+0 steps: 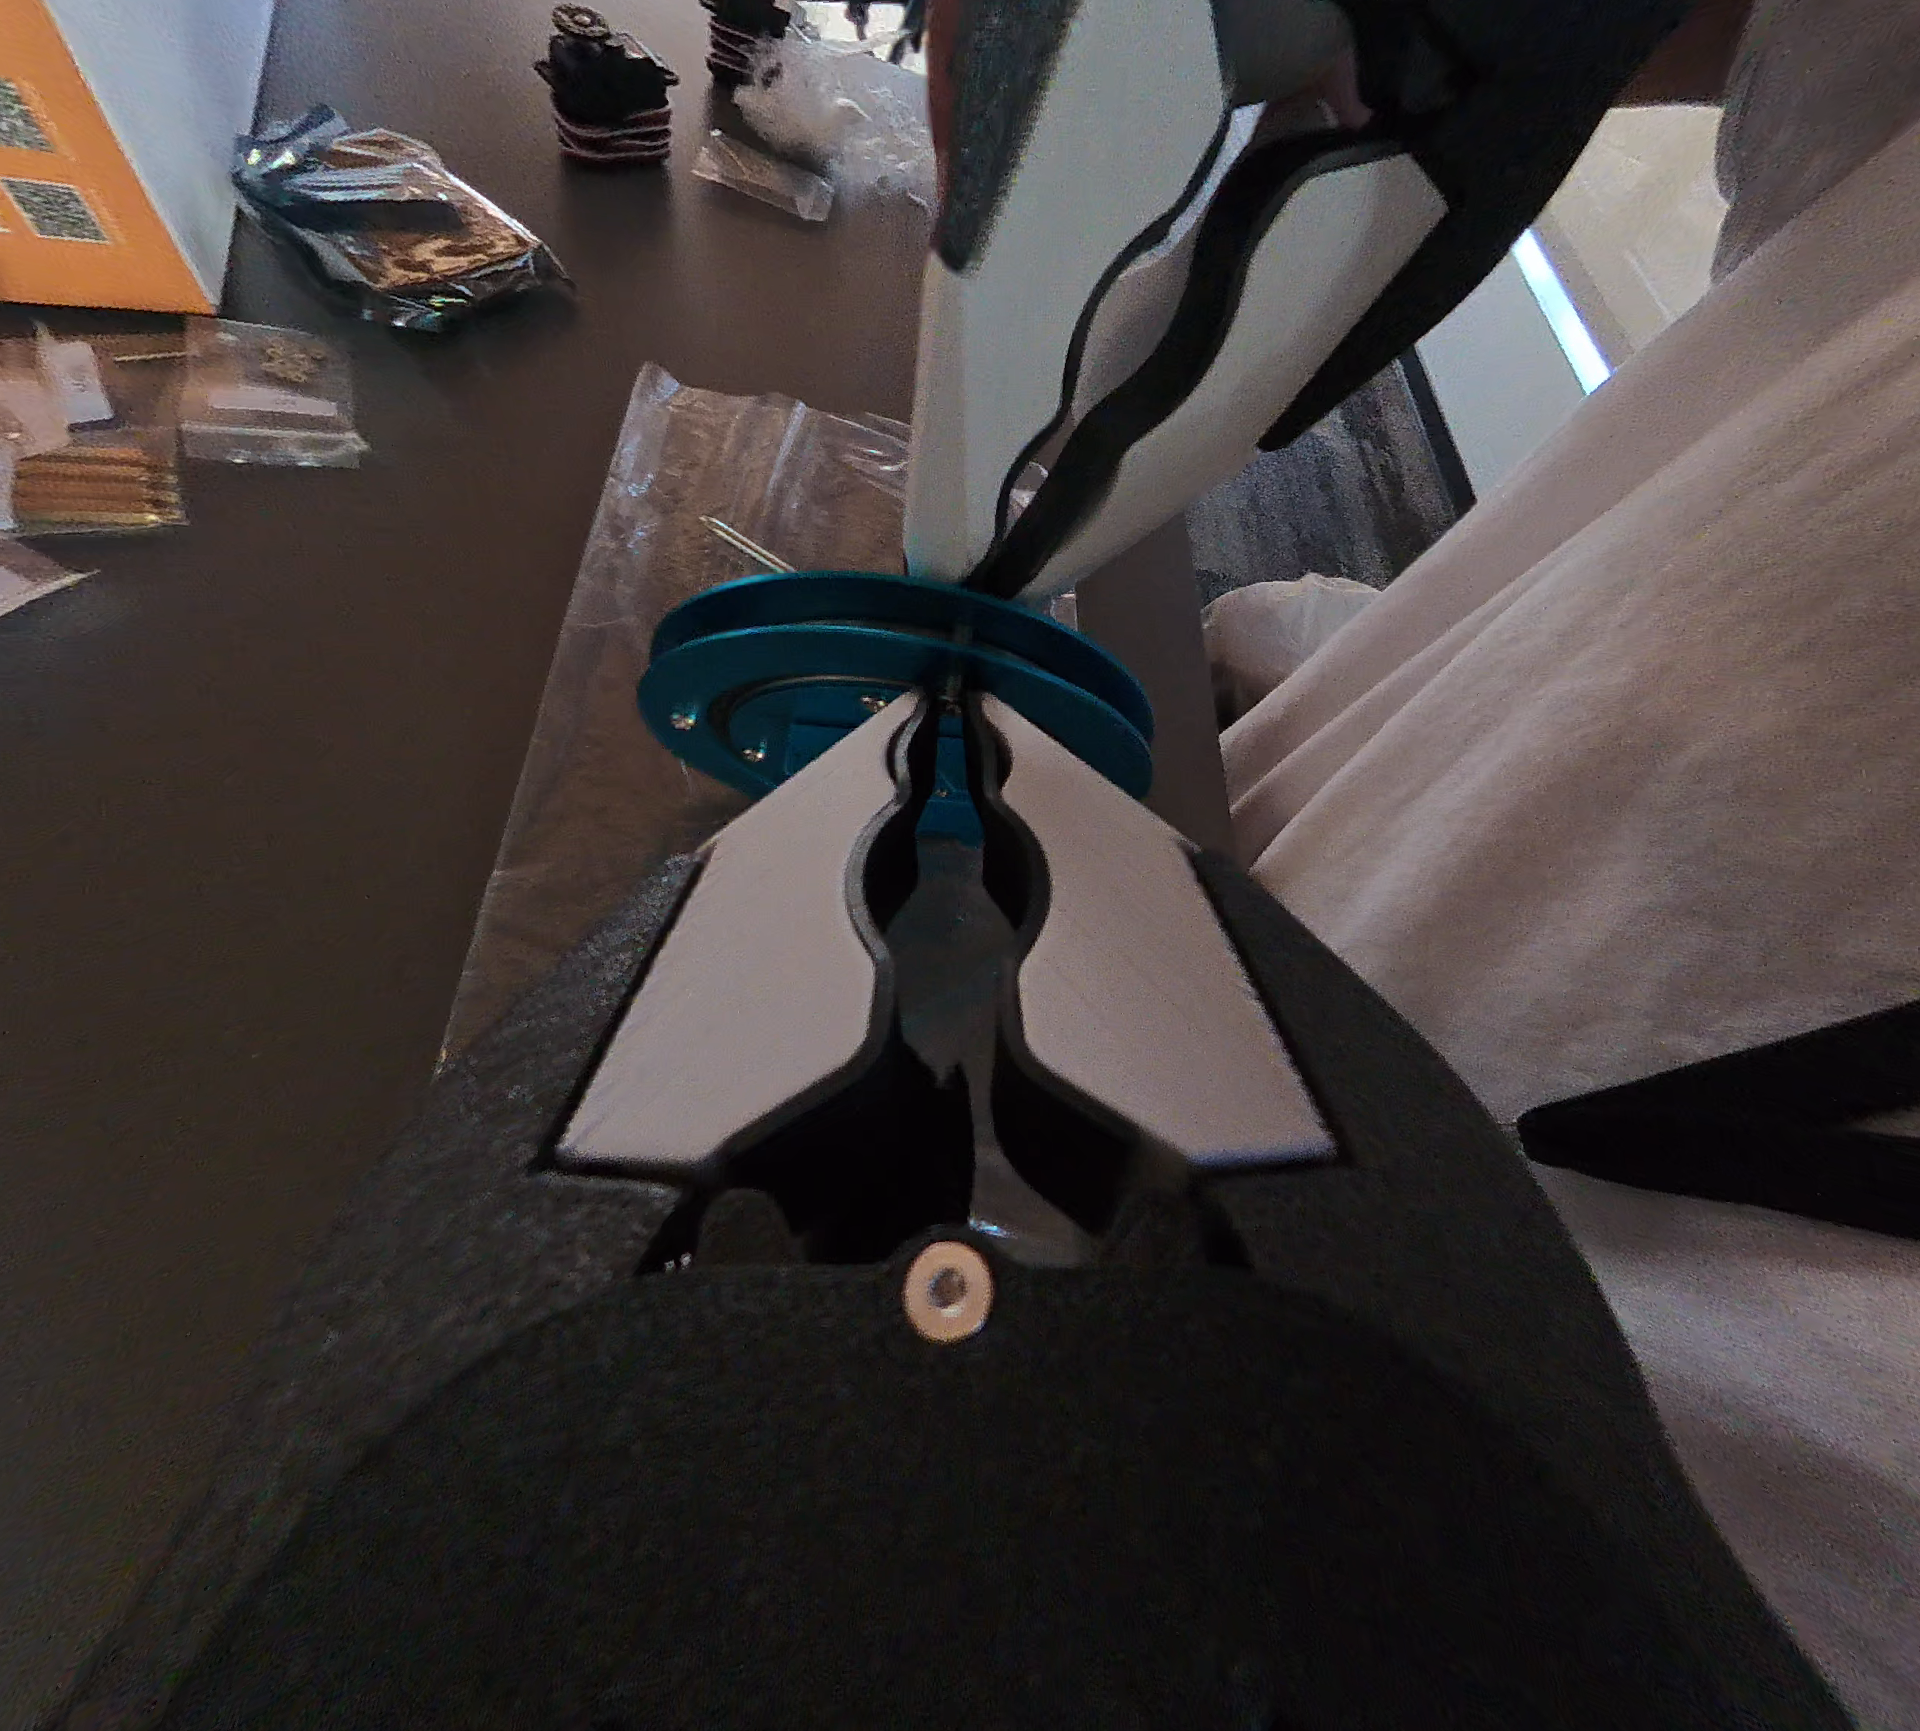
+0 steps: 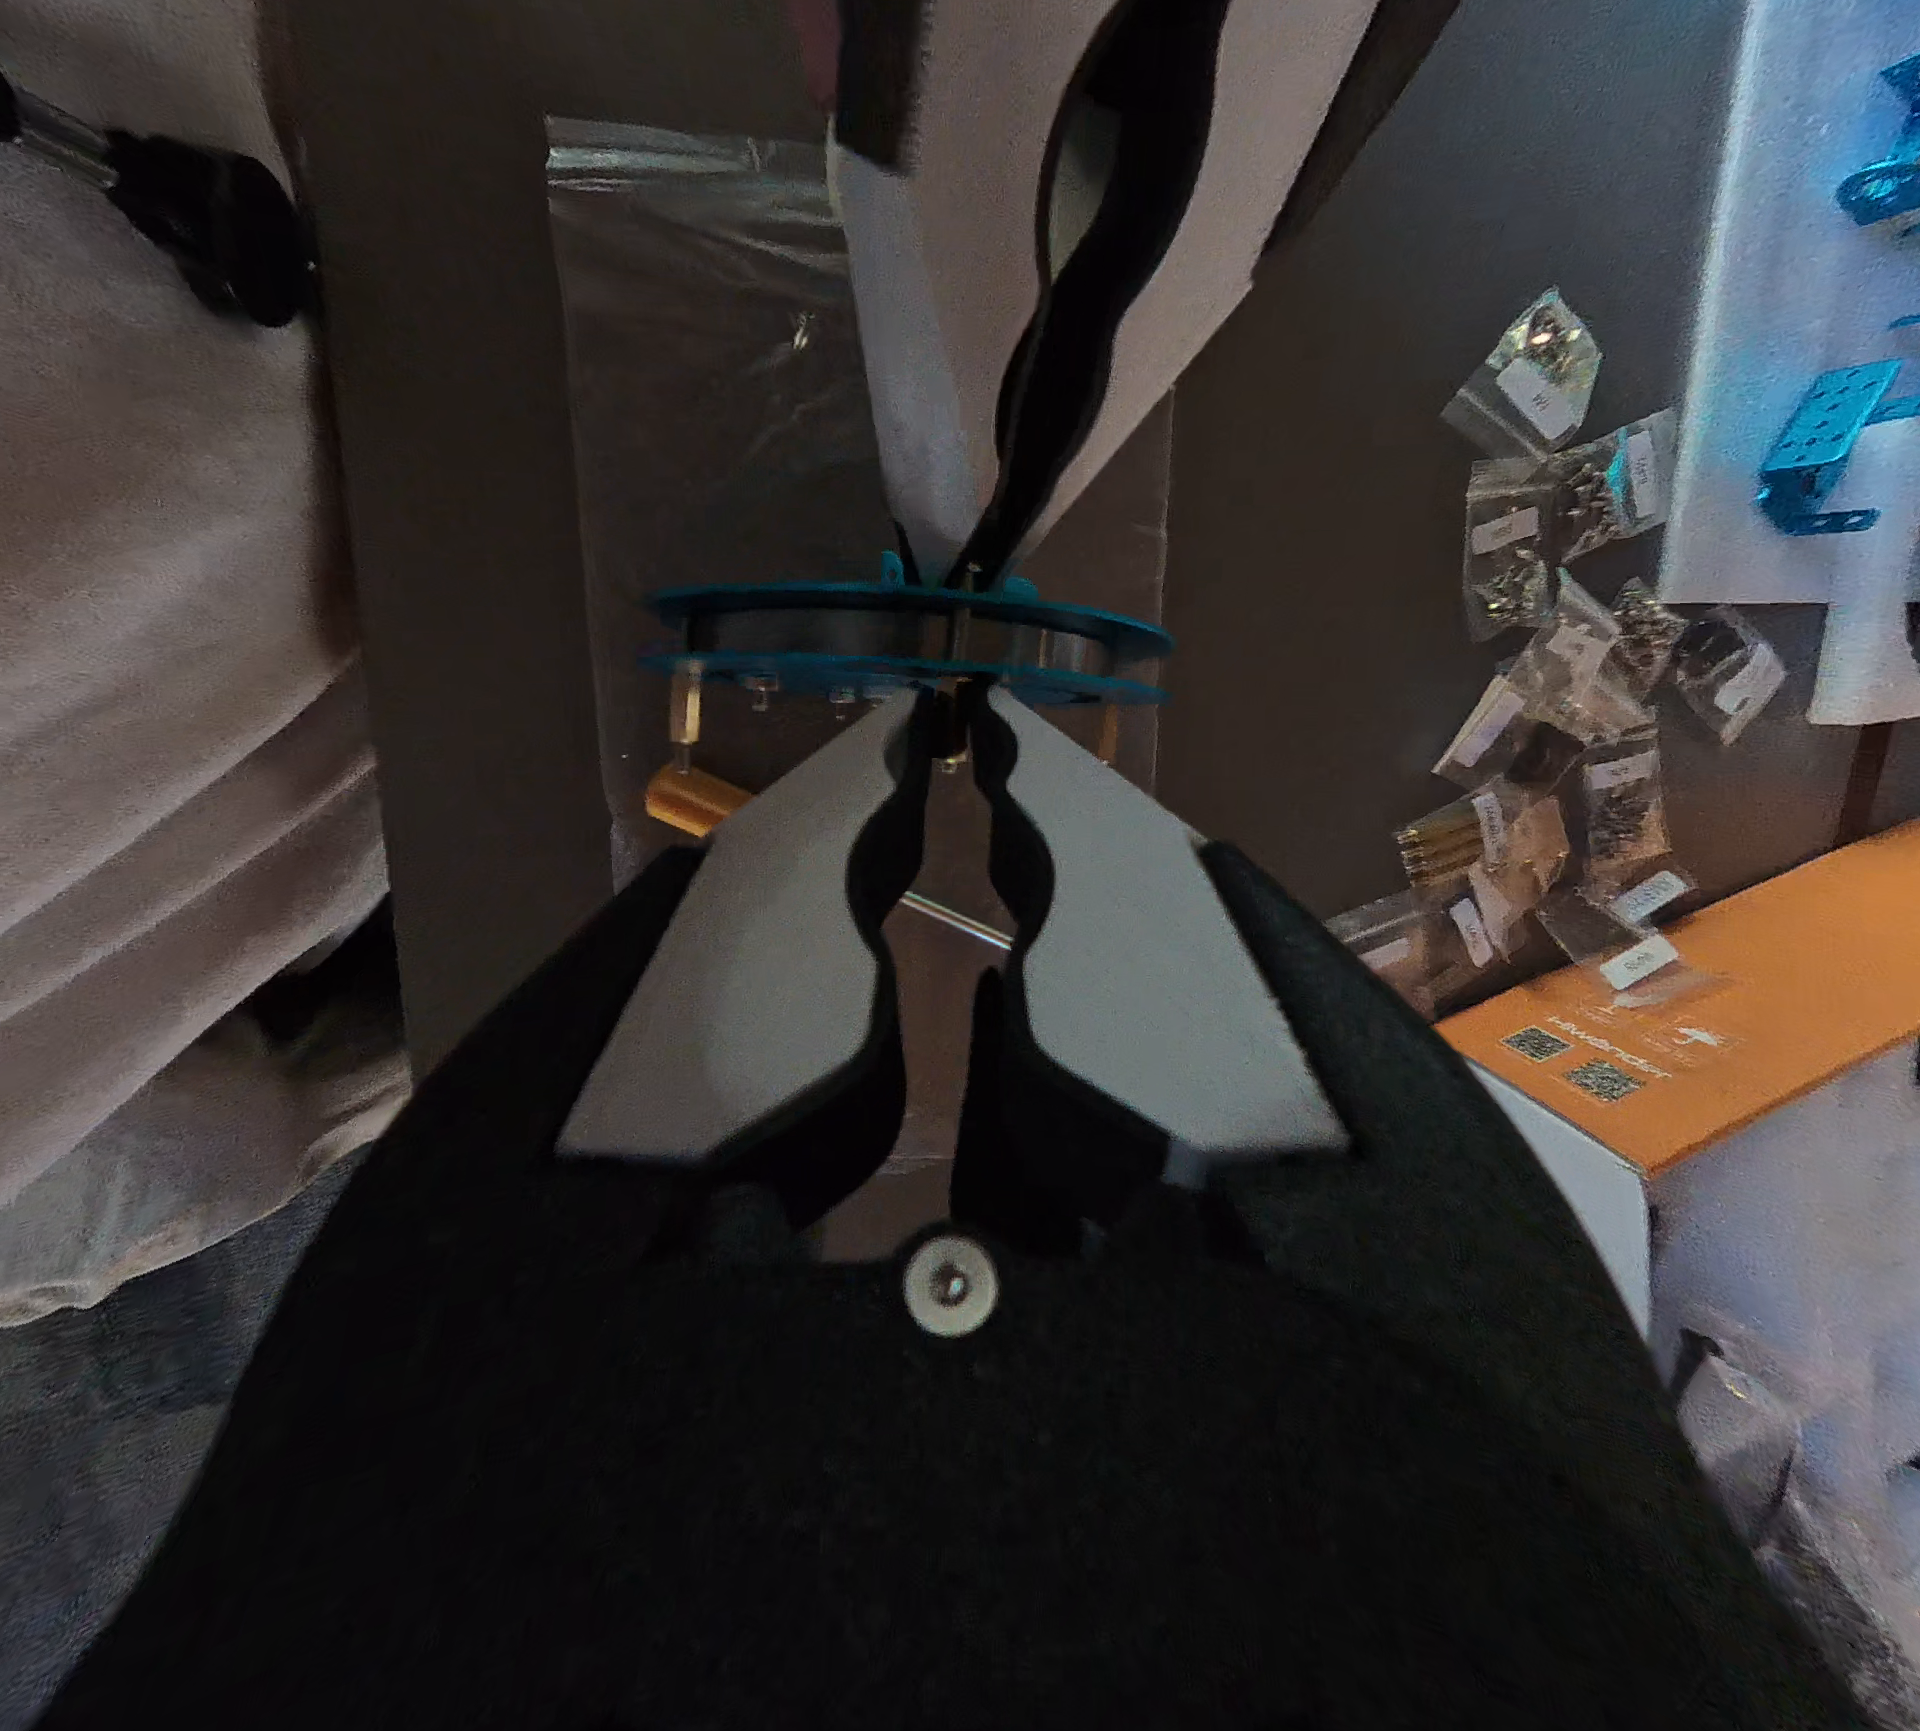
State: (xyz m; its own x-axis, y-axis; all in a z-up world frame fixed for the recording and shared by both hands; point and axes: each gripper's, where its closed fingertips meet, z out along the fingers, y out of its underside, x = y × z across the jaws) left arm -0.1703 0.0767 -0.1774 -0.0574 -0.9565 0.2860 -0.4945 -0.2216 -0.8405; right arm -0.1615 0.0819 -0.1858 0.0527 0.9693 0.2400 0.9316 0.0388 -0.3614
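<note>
Left gripper (image 1: 951, 705) pinched nearly closed on the near rim of a blue two-disc assembly (image 1: 790, 673), held above a clear plastic bag (image 1: 707, 476) on the dark table (image 1: 260, 850); right gripper (image 2: 951, 715) clamped narrow on a brass standoff (image 2: 951, 725) under the opposite rim; orange box (image 2: 1714, 975) and small parts bags (image 2: 1558, 642) well aside

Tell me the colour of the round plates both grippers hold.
Teal-blue plates, clearest in the left wrist view.

Printed marks on the orange box (image 2: 1704, 1027) and bag labels (image 2: 1536, 398) — writing not given.
</note>
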